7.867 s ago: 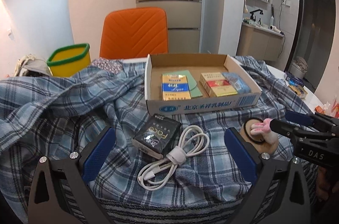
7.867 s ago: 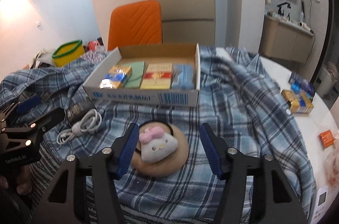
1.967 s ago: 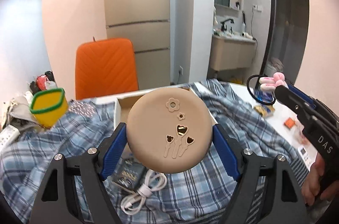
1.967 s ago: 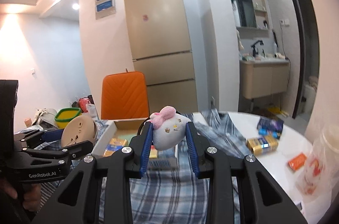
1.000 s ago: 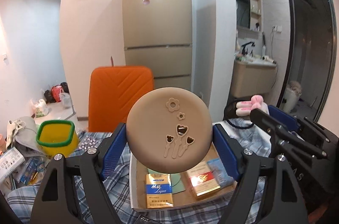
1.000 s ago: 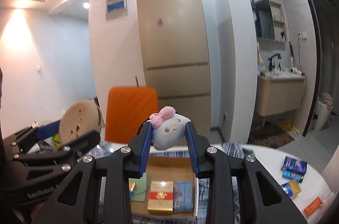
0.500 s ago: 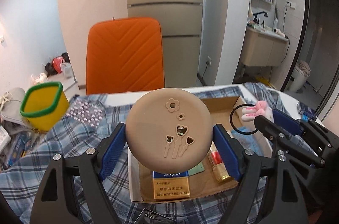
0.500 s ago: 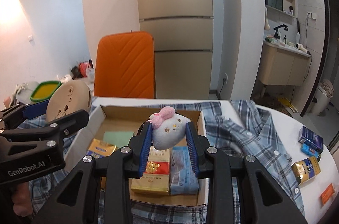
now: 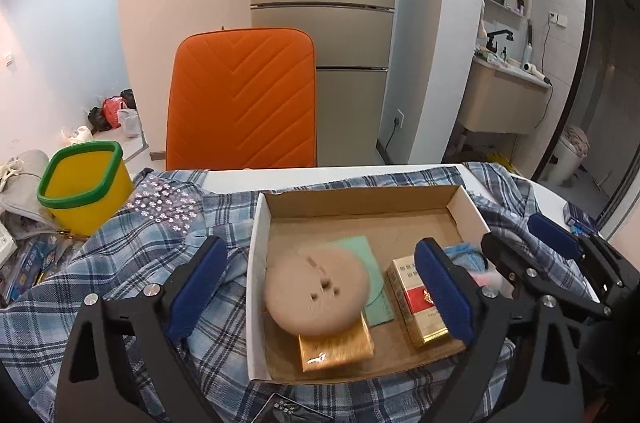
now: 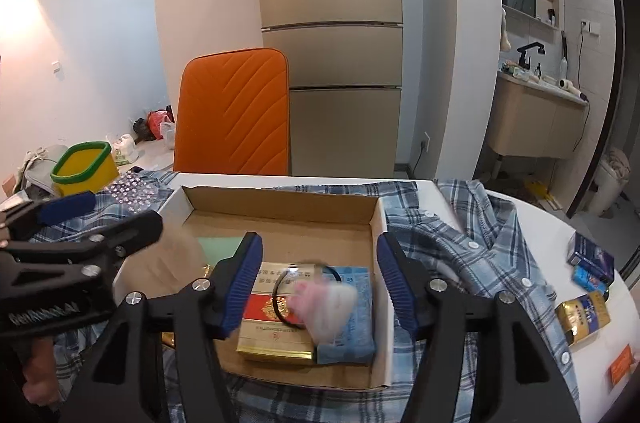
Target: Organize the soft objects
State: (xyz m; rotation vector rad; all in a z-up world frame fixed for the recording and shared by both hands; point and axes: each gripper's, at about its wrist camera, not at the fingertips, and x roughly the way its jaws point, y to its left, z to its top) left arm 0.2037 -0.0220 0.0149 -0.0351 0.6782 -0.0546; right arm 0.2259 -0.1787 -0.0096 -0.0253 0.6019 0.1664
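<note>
A round tan soft pad (image 9: 316, 295), blurred, is dropping onto the packs at the front left of the cardboard box (image 9: 360, 199). My left gripper (image 9: 318, 255) hangs above it, its jaws opening, pads clear of the pad. In the right wrist view a white plush hair tie (image 10: 324, 303) with pink ears and a black loop, also blurred, is falling over the packs in the box (image 10: 280, 207). My right gripper (image 10: 318, 243) is above it with jaws opening and nothing pressed between the pads. The left gripper (image 10: 116, 219) shows at the left there.
The box sits on a blue plaid shirt (image 9: 140, 263) and holds a gold pack (image 9: 336, 347), a red and gold pack (image 9: 420, 303), a green card (image 9: 372, 271) and a blue pack (image 10: 352, 327). A yellow bin (image 9: 84, 183), an orange chair (image 9: 244, 99), loose packs (image 10: 584, 311) at right.
Both grippers came down over the box, then spread their jaws. The tan pad has left the left gripper and the plush hair tie has left the right one; both are dropping into the box.
</note>
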